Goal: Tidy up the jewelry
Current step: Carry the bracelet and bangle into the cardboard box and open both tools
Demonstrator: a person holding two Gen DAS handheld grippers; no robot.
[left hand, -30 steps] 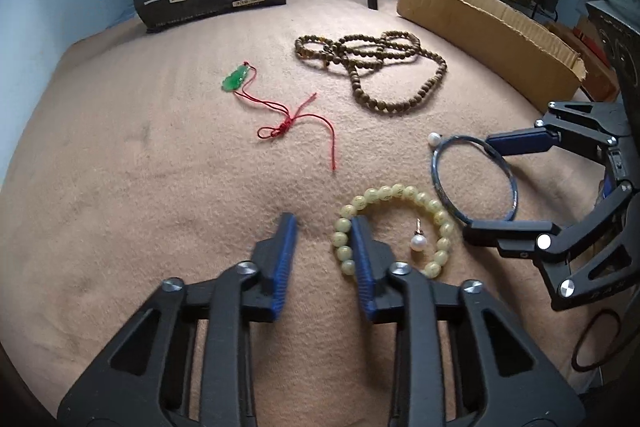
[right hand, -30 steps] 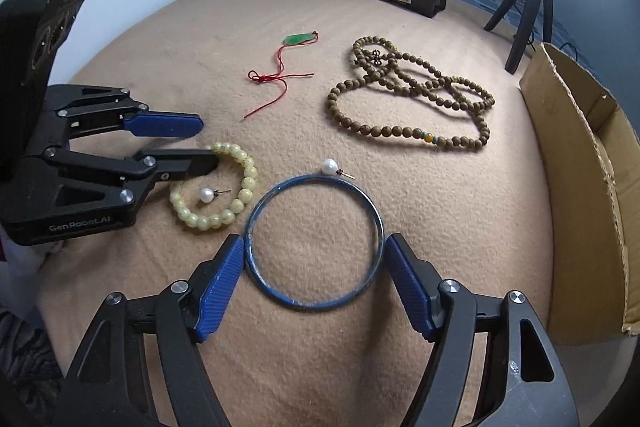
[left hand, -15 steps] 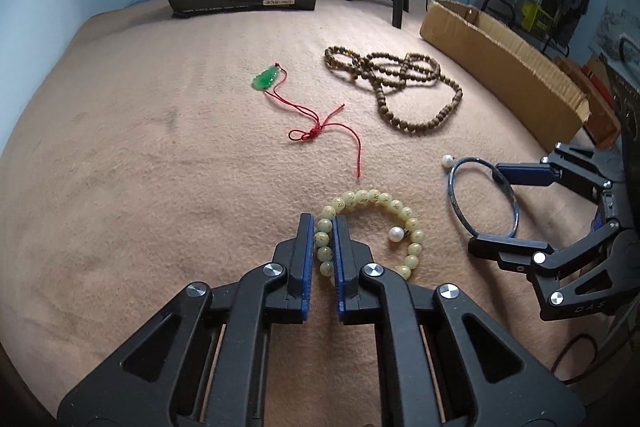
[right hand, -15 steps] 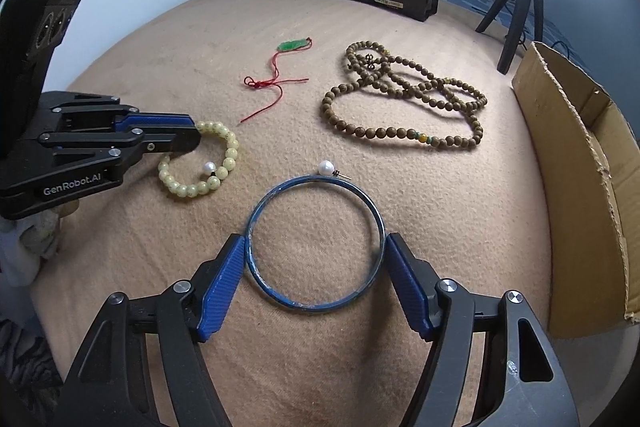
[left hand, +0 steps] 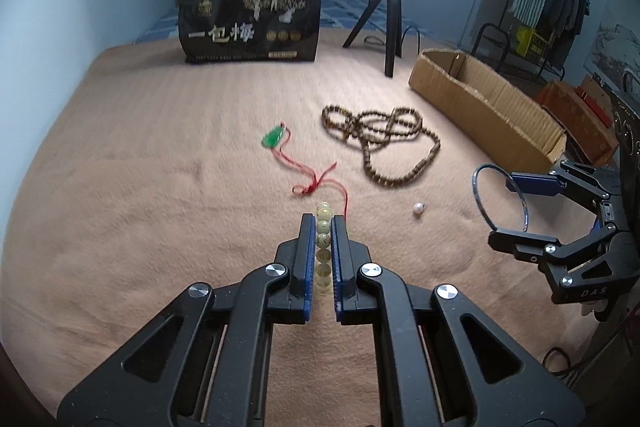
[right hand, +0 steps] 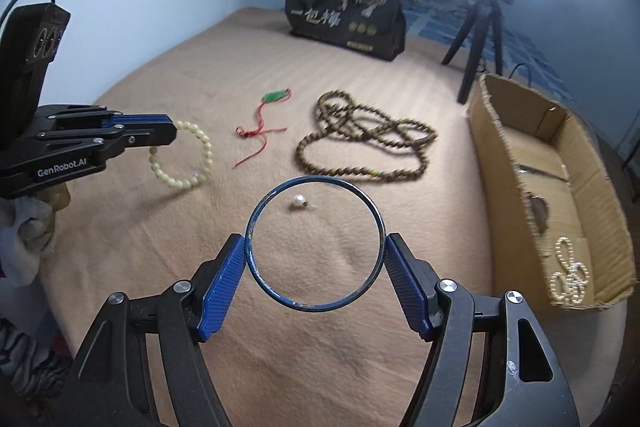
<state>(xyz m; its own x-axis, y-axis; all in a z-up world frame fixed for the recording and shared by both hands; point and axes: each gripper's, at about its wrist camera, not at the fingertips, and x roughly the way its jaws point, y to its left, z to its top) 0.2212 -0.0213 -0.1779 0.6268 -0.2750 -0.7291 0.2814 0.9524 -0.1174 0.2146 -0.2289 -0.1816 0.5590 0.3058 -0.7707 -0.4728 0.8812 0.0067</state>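
Observation:
My left gripper point(left hand: 322, 223) is shut on a pale yellow bead bracelet point(left hand: 323, 247), which hangs clear of the tan blanket point(left hand: 140, 207). From the right wrist view the bracelet point(right hand: 182, 159) dangles from that gripper point(right hand: 170, 135). My right gripper point(right hand: 314, 247) is shut on a thin blue bangle point(right hand: 256, 215), pads pressing its two sides, lifted off the blanket point(right hand: 320, 347). The bangle point(left hand: 480, 203) also shows at the right of the left wrist view in that gripper point(left hand: 504, 211). A pearl earring point(right hand: 298, 202) lies on the blanket below.
A brown bead necklace point(right hand: 360, 139) and a green pendant point(right hand: 274, 95) on red cord lie mid-blanket. An open cardboard box point(right hand: 500, 163) holding a pearl strand point(right hand: 568, 275) stands at the right. A black bag point(left hand: 248, 23) and a ring-light tripod point(left hand: 390, 19) stand at the back.
The left gripper closed on the yellow bracelet and lifted it. The right gripper raised the blue bangle off the blanket, leaving the pearl earring lying there. Both cameras have tilted up.

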